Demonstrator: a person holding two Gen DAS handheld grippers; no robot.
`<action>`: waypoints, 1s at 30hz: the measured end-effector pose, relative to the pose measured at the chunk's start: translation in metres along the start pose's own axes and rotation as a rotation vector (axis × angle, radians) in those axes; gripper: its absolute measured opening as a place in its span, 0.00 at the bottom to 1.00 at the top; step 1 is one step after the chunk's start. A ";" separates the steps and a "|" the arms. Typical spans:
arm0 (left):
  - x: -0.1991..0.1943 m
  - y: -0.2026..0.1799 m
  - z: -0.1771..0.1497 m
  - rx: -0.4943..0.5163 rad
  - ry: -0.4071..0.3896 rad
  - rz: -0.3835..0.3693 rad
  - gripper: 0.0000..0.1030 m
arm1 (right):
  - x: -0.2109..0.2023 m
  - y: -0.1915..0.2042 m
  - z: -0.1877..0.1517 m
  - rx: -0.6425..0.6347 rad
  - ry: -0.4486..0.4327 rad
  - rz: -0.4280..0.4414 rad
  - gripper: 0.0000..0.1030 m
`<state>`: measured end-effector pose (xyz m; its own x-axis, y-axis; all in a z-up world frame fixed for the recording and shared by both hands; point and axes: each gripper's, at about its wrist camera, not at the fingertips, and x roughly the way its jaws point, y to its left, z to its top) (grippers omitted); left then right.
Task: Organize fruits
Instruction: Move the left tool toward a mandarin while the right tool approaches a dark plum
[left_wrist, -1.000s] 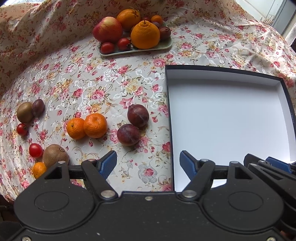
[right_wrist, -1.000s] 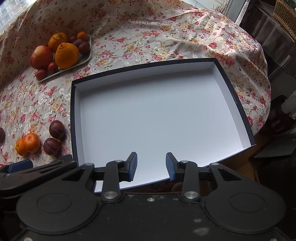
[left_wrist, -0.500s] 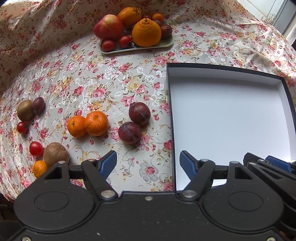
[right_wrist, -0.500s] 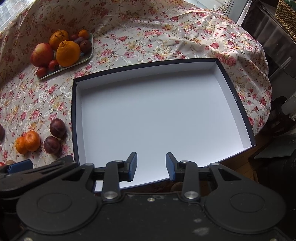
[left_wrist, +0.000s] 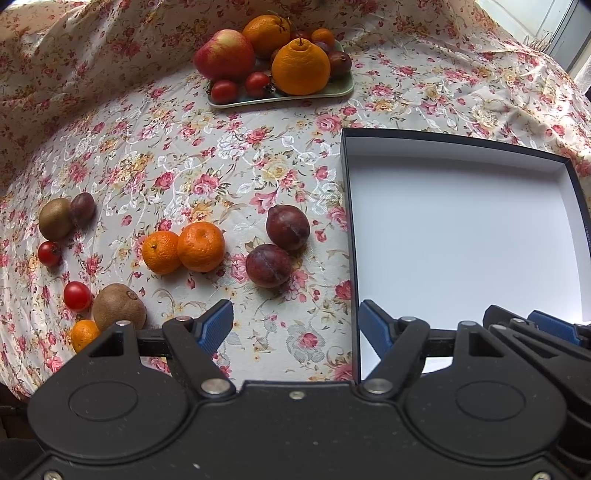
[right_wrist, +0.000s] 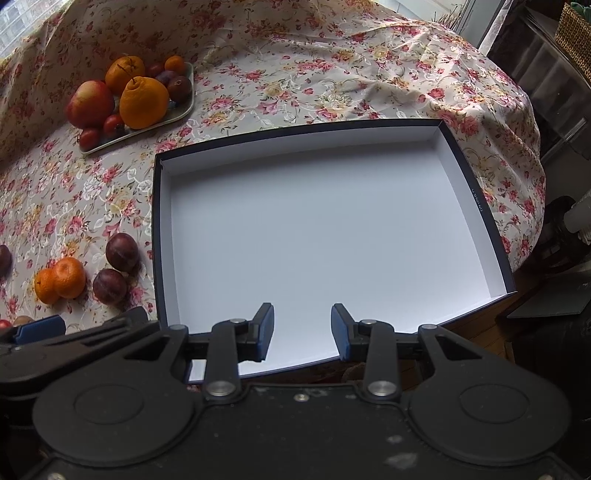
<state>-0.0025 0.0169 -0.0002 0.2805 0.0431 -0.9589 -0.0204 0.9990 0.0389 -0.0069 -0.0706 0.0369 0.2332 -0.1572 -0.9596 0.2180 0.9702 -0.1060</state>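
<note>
Blue-padded and black-framed, the left claw (left_wrist: 295, 323) stands wide apart with nothing between its pads, held over the floral cloth just left of the box. The right claw (right_wrist: 302, 330) is also apart, more narrowly, and empty, hanging over the near edge of the shallow dark-rimmed box with a white inside (right_wrist: 476, 206).

Much is cut off. In the left wrist view the right claw shows only as a black frame and a blue tip at the lower right, and the box runs out of the picture on that side. A small orange mandarin (left_wrist: 84, 334) is half hidden behind the left claw's frame, beside a brown kiwi (left_wrist: 118, 306). On the pale green tray (left_wrist: 280, 98) far ahead of the left claw, the small dark fruits behind the big knobbed orange (left_wrist: 301, 66) are hard to tell apart.

Just ahead of the left claw lie two dark red plums (left_wrist: 268, 264), touching, and to their left two orange mandarins (left_wrist: 184, 251), also touching.

The rose-patterned cloth (left_wrist: 221, 155) covers a rounded table and rises in folds behind. To the right of the right claw, a dim room with a woven basket (right_wrist: 576, 33) is blurred.
</note>
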 end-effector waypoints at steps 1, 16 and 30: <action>0.000 0.001 0.000 -0.001 0.000 0.001 0.73 | -0.001 0.001 0.000 -0.003 -0.001 0.002 0.36; -0.004 0.039 0.002 -0.029 -0.046 0.053 0.73 | -0.006 0.034 0.004 -0.037 -0.001 0.050 0.36; -0.010 0.107 0.005 -0.076 -0.117 0.105 0.76 | -0.008 0.090 0.013 -0.030 0.028 0.161 0.36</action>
<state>-0.0026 0.1234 0.0145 0.3824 0.1522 -0.9114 -0.1263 0.9857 0.1116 0.0232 0.0152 0.0388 0.2361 0.0052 -0.9717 0.1514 0.9876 0.0420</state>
